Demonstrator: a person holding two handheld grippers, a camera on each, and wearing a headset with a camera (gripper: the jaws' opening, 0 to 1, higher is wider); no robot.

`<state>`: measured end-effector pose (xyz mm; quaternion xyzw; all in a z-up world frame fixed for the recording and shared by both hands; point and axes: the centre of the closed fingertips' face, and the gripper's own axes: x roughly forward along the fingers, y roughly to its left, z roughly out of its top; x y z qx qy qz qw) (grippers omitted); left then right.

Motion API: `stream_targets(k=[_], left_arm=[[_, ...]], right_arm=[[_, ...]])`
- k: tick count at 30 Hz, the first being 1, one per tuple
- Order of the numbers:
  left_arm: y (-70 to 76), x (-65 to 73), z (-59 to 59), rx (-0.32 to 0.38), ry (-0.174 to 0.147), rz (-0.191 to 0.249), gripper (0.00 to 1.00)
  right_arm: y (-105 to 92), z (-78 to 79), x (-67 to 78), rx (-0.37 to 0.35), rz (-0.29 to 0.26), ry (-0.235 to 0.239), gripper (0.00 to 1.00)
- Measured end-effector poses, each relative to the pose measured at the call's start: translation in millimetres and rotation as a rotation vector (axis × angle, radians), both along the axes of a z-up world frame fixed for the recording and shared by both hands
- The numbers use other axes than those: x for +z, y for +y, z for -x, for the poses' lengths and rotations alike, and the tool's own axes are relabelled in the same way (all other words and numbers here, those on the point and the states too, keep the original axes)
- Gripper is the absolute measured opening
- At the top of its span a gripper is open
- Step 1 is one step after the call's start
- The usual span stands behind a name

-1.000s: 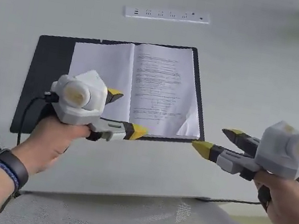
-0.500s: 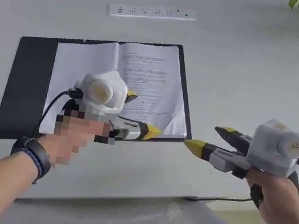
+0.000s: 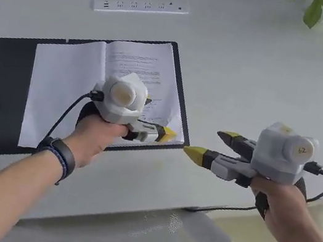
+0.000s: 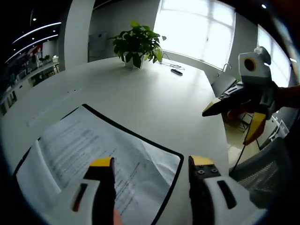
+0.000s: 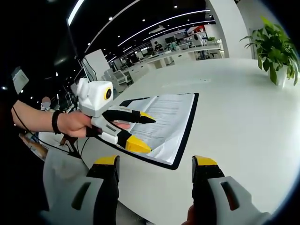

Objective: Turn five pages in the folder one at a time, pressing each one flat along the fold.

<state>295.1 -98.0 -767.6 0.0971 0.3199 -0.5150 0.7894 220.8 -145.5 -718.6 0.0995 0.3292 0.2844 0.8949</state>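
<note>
Both my sets of jaws stand open and carry nothing. The folder (image 3: 2, 99) lies open on the desk (image 3: 252, 68), a blank sheet (image 3: 60, 90) left of the fold and the printed page (image 3: 141, 73) right of it. My left gripper (image 4: 150, 163) hovers over that page's lower right corner. My right gripper (image 3: 210, 145) sits off the folder's right edge above bare desk, aimed at the same corner. Risks noted: the sheets lie close together at the corner, so a pinch there could lift two at once or crease the paper. Nothing pins the folder, so a sideways pull may slide it. The left gripper's cable (image 3: 72, 111) hangs over the blank sheet and could drag on it.
</note>
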Motion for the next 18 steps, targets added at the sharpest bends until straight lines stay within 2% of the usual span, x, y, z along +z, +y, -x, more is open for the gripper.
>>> stream_targets(k=[3,7,11,12,13,18], left_arm=[[-3.5,-7.8,2.2,0.008,0.029,-0.005,0.62],[-7.0,-18.8,2.6,0.020,0.025,-0.033,0.62],[-4.9,-31.7,3.6,0.010,-0.004,-0.092,0.60],[-3.6,-32.1,0.7,0.005,-0.048,-0.109,0.59],[-3.3,-33.1,1.5,0.000,-0.056,-0.120,0.58],[-3.0,-31.4,1.3,0.007,-0.049,-0.107,0.56]], right_arm=[[-1.5,1.9,-3.8,-0.001,-0.001,0.006,0.62],[-5.3,3.6,-6.7,-0.005,-0.005,0.015,0.61],[-9.2,3.9,-8.6,-0.008,-0.004,0.020,0.61],[-10.5,3.7,-9.6,-0.014,-0.006,0.023,0.61],[-11.0,3.5,-10.2,-0.016,-0.007,0.025,0.61],[-8.2,3.6,-11.1,-0.014,-0.015,0.030,0.60]])
